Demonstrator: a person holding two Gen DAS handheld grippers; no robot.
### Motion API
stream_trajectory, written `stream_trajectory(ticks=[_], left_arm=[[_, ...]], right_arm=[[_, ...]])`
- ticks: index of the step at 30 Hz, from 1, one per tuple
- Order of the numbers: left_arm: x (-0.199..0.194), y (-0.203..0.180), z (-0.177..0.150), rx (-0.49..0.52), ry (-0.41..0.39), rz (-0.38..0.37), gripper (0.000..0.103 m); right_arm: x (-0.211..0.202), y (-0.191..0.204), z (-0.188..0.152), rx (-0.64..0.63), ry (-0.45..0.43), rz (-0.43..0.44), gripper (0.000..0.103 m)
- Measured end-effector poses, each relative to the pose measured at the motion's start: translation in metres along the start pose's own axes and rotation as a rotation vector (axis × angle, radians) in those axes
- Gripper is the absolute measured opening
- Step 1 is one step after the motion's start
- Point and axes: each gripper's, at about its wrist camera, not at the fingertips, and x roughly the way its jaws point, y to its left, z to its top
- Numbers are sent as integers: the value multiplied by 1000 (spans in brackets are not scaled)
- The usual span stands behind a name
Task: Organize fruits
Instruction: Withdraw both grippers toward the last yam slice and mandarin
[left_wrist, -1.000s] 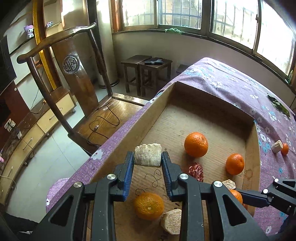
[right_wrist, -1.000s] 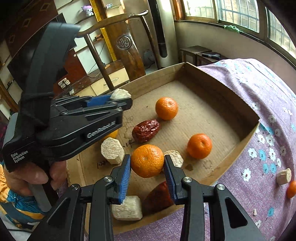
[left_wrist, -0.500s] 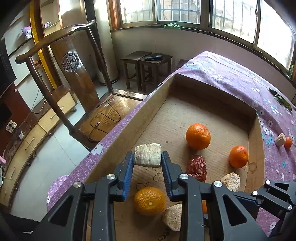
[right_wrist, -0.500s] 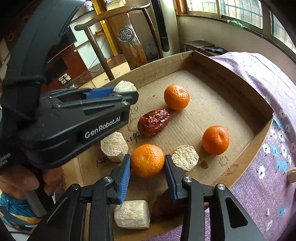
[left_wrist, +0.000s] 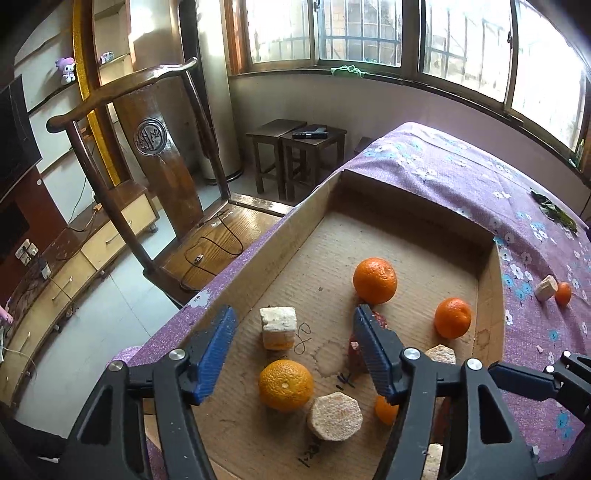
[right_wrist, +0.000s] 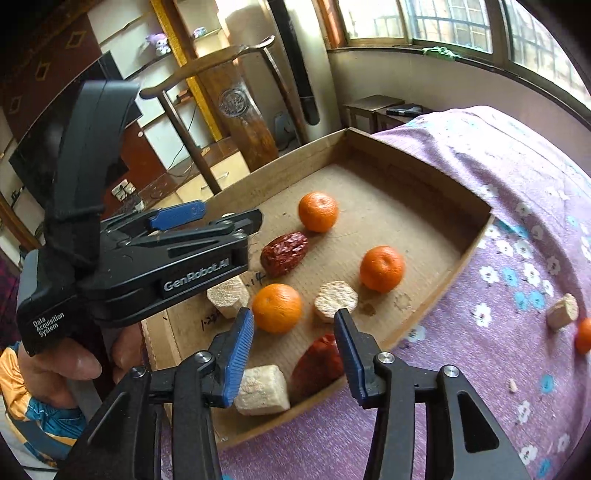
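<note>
The left claw (left_wrist: 291, 354) gapes wide, empty, a pale block (left_wrist: 277, 328) at its 12 o'clock. The right claw (right_wrist: 293, 352) is likewise wide open over an orange (right_wrist: 277, 308) lying in the cardboard tray (right_wrist: 476, 236).

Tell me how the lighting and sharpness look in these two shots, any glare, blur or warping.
Left wrist view: the windows are blown out white, the box is evenly daylit and sharp, and fisheye bends the window frames. Right wrist view: slight motion blur smears the far orange and the tablecloth flowers; the corners go black.
</note>
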Motion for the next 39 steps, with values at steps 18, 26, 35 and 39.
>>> stream_trajectory(ticks=[18, 26, 35, 39], left_arm=[[-41, -98, -20, 110, -39, -179, 83], [-52, -145, -31, 169, -38, -242, 86], [-55, -190, -39, 242, -23, -305, 87], [-51, -202, -39, 262, -16, -313, 87]], right_arm=[[-92, -88, -49, 213, -94, -235, 70], [-128, -129, -83, 316, -109, -304, 73], [-154, -162, -109, 390, -121, -357, 75], [-155, -171, -112, 401, -116, -360, 75]])
